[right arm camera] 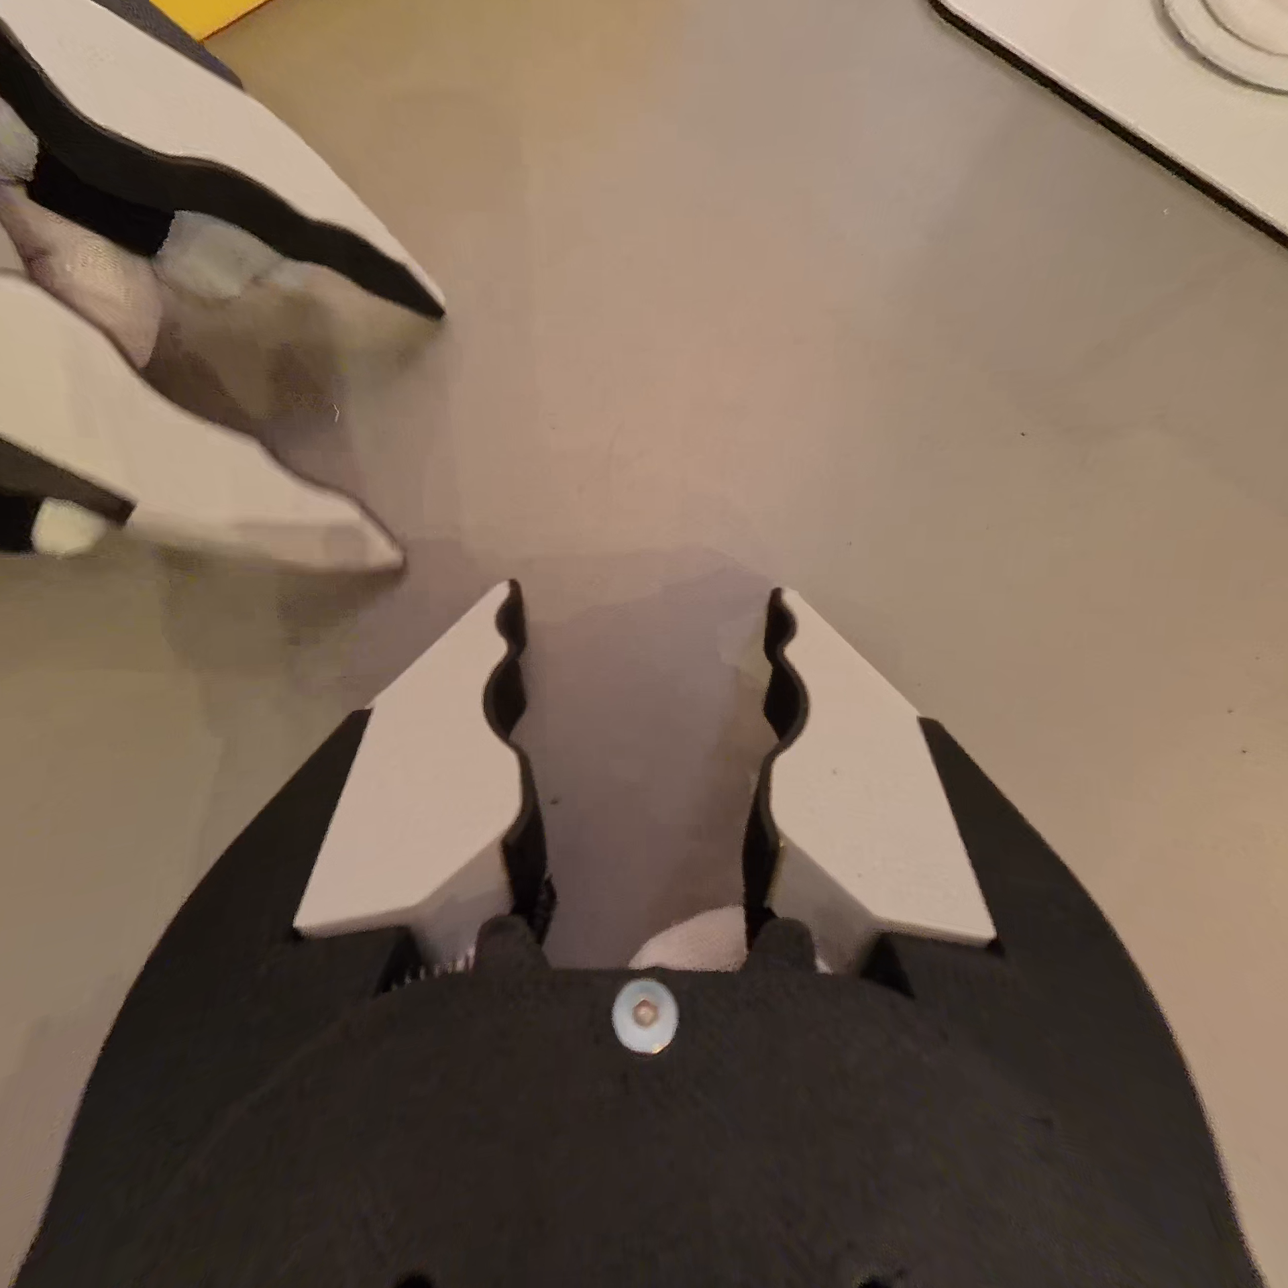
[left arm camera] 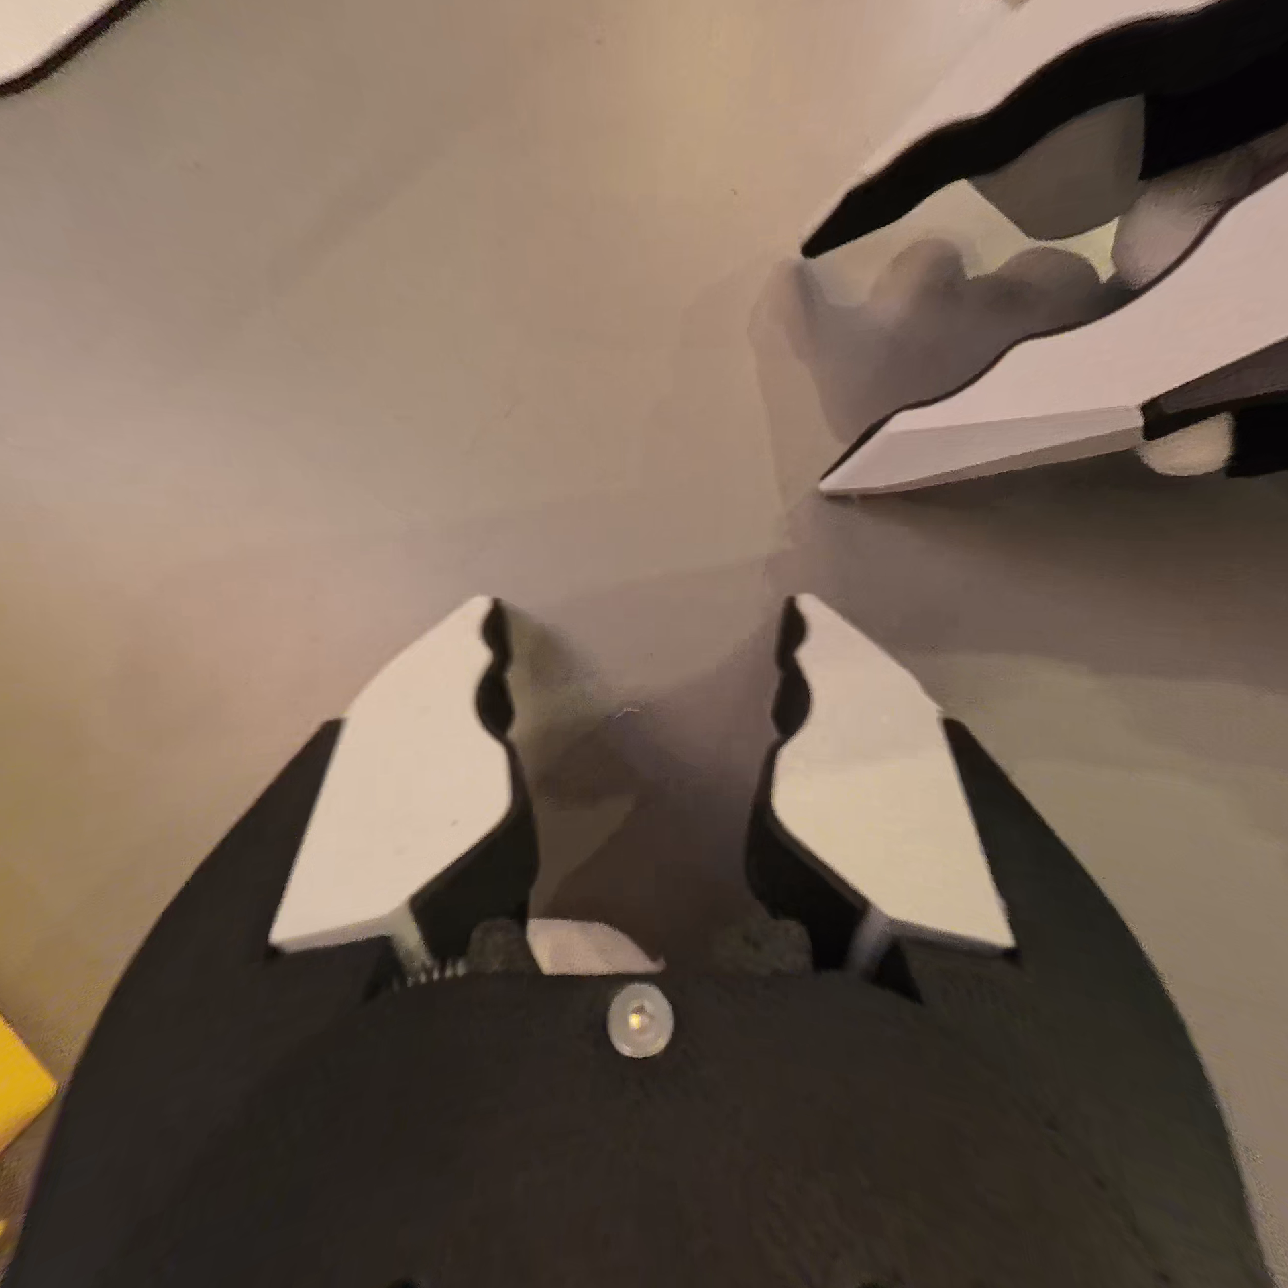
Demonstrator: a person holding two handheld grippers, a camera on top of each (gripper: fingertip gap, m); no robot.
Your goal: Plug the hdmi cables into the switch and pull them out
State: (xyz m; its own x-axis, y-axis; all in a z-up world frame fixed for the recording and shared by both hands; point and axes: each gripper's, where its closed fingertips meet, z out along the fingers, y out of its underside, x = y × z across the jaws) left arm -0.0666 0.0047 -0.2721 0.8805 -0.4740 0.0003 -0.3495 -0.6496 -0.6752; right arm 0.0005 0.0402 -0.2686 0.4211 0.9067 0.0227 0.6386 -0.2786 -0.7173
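Observation:
No hdmi cable and no switch show in either view. My left gripper [left arm camera: 645, 606] is open and empty, close above the bare grey-beige table. My right gripper [right arm camera: 645, 592] is also open and empty over the same table. Each gripper shows in the other's view: the right one enters the left wrist view from the upper right [left arm camera: 815, 362], and the left one enters the right wrist view from the left [right arm camera: 422, 432]. Both have white fingers with black wavy pads. Their tips are near each other and apart.
A white board with a black edge [right arm camera: 1115, 118] lies at the far right of the right wrist view, bearing a round white thing [right arm camera: 1233, 35]. A white, black-edged corner [left arm camera: 49, 42] shows in the left wrist view. Yellow objects sit at the edges [left arm camera: 17, 1094] [right arm camera: 230, 17].

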